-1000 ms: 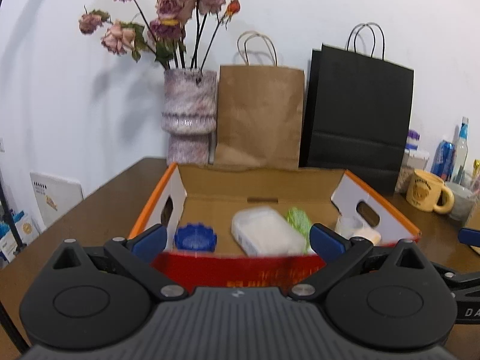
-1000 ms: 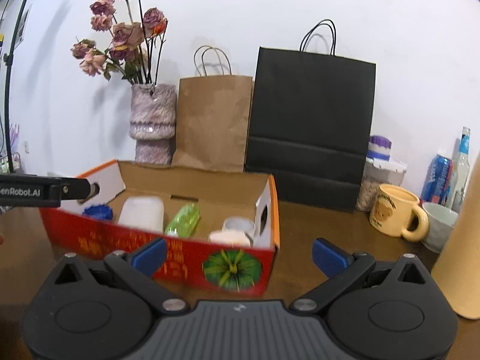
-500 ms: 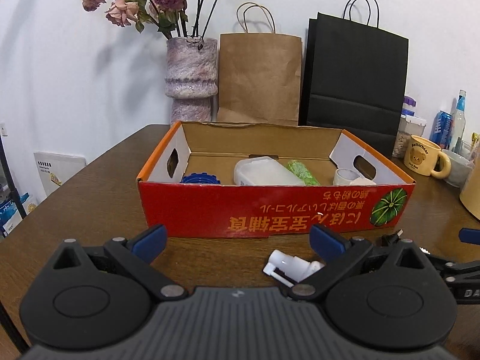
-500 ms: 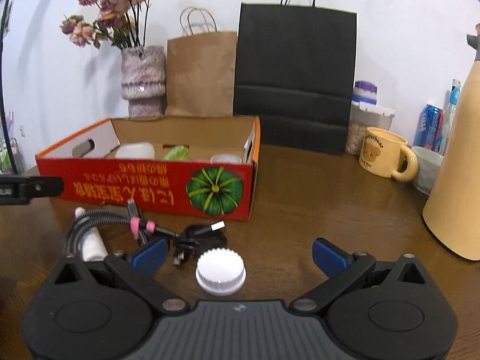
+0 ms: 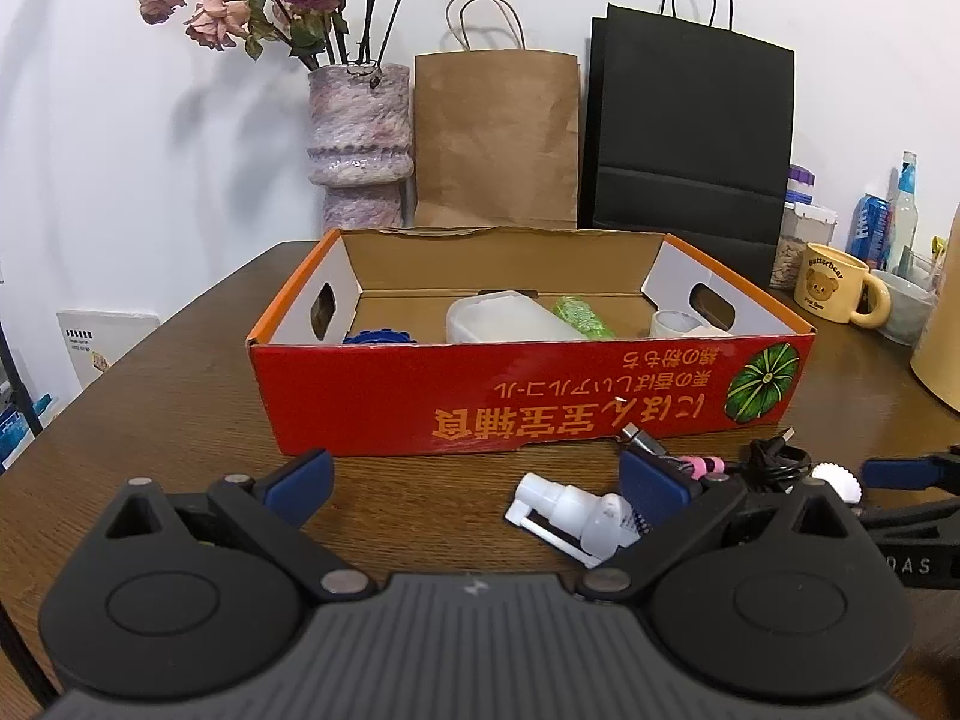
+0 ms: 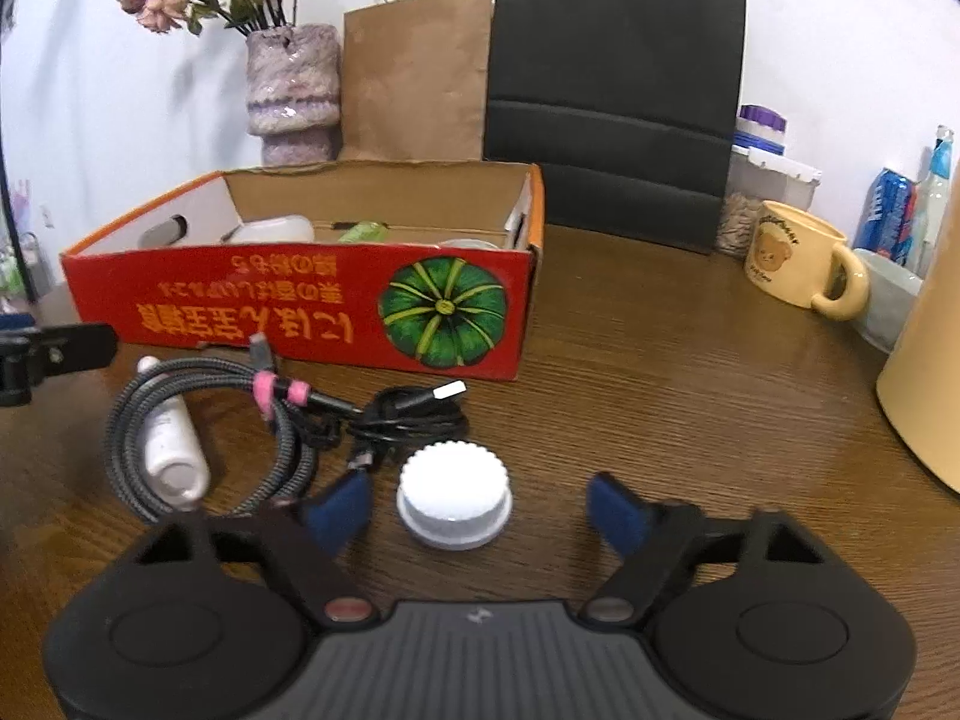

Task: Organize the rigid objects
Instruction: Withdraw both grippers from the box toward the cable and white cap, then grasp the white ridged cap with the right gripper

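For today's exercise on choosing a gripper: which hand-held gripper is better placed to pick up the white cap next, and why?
Right. The right hand-held gripper is open with the cap between its fingers. The left hand-held gripper, also open, faces the spray bottle; the cap lies off to its right.

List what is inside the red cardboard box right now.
Inside the red cardboard box: a blue round piece, a white lidded container, a green item and a white cup. The front wall hides their lower parts.
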### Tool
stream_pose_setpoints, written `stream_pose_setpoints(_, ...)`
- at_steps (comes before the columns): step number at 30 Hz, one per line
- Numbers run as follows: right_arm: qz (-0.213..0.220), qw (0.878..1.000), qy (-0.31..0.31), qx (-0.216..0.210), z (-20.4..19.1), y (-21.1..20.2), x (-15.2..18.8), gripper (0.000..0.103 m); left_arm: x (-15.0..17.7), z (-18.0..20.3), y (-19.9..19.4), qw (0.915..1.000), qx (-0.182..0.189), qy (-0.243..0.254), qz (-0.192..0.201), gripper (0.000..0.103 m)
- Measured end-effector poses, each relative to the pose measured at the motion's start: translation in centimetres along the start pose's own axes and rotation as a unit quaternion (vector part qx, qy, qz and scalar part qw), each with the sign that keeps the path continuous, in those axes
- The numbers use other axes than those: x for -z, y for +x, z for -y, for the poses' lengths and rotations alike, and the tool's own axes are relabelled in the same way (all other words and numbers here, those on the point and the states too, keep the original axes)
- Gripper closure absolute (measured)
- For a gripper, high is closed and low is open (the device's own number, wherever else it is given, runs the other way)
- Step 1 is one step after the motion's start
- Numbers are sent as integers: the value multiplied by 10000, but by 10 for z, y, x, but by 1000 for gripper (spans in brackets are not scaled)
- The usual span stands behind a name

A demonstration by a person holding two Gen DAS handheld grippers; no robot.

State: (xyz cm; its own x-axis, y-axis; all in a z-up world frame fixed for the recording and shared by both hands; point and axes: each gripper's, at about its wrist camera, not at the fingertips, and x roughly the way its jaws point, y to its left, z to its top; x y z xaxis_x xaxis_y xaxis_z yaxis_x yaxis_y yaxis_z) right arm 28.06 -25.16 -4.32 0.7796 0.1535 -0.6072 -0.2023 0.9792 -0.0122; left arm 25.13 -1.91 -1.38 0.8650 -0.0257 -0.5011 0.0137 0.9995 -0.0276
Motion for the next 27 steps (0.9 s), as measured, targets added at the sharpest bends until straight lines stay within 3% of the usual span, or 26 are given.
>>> stream_pose_setpoints(2, 48, 9999, -6, -110, 0, -2, 0, 59, 0, 0, 0, 10000, -5, 7, -5, 0)
stream_pose_setpoints(3, 69, 9998, -15, -165, -1, -3, 0, 63, 0, 0, 0, 10000, -7, 12, -11, 0)
stream_pose_setpoints(14, 293, 9996, -20, -3, -2, -10, 0, 64, 1, 3, 1, 10000, 28, 68, -26, 0)
stream_pose_setpoints(21, 476, 9988, 85, 4, 4, -18, -3, 64, -3, 22, -1, 9988, 242, 414, -106, 0)
stream_pose_setpoints(27, 650, 9977, 200, 21, 11, -27, -6, 64, -14, 41, 4, 9961, 501, 575, -439, 0)
